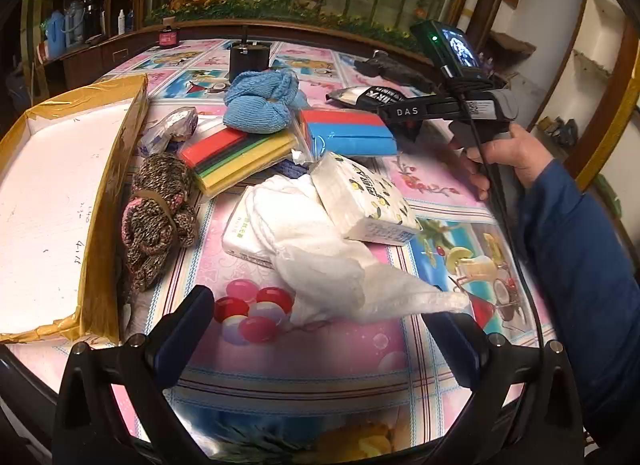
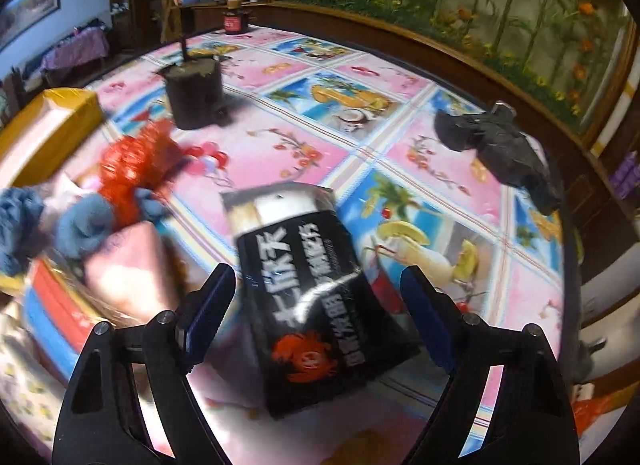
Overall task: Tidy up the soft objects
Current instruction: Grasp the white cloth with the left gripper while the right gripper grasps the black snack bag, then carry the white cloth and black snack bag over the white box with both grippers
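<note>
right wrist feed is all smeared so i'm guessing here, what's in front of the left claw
observer: The left claw is open over a white cloth, whose tip reaches between its jaws.
operator: anything on that cloth
observer: A lemon-print tissue pack rests on it, and a second tissue pack lies under it.
operator: what's nearest the box
observer: A brown knitted bundle with a band around it lies right beside the wall of the tape-edged box.
</note>
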Available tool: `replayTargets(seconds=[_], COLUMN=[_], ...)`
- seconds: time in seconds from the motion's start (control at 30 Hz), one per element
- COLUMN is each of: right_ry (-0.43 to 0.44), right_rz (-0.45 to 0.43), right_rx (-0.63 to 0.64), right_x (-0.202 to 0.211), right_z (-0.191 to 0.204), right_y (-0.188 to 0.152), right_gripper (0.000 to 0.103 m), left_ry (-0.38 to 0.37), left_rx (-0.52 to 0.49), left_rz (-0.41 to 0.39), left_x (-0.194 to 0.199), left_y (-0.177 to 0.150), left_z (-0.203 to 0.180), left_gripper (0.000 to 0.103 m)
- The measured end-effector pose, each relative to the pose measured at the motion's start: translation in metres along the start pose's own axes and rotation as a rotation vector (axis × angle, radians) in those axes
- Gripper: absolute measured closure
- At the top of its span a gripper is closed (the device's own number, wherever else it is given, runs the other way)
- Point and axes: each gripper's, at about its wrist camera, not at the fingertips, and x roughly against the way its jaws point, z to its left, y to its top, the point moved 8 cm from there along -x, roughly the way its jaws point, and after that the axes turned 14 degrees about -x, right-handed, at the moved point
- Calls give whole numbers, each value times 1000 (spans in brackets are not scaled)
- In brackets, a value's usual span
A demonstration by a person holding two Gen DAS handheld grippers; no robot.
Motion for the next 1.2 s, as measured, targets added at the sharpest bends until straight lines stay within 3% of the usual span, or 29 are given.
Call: replayTargets(seconds=[0.03,0.07,0.17,0.23,0.3,0.37,0.43,0.53,0.77,1.0,1.2], right_ry=[40,76,98,114,159,193,241,307,428,543,644], right_rz=[15,37,37,7,-33,-63,-86,-125,-208,-201,-119], right_rx=[-13,-44,-86,-122,-166,-220,-255,-293,-268,-142,-54], right_x=[-1,-1,7,19,33,44,53,68,113,146,155], right_z=[0,-3,-7,-9,-10,-12,-10,-4,31,106,184], right_y=[-3,-4,-1,4,11,15,18,24,32,15,-12], right_gripper=[39,44,52,52,52,52,52,52,52,52,52], left_ry=[14,24,46,77,91,96,91,35,54,147,236], left_rx=[-3,-2,-2,9,28,36,72,136,129,202,283], left_rz=[11,23,45,56,58,27,48,20,-101,-184,-235], left_x=[-2,-2,-8,-13,-19,-21,-24,-16,30,78,120], left_y=[1,2,7,10,14,18,15,12,26,22,-1], left_z=[-1,-4,-8,-4,1,5,11,14,20,67,118], left_gripper=[1,1,1,2,28,78,81,81,81,81,81])
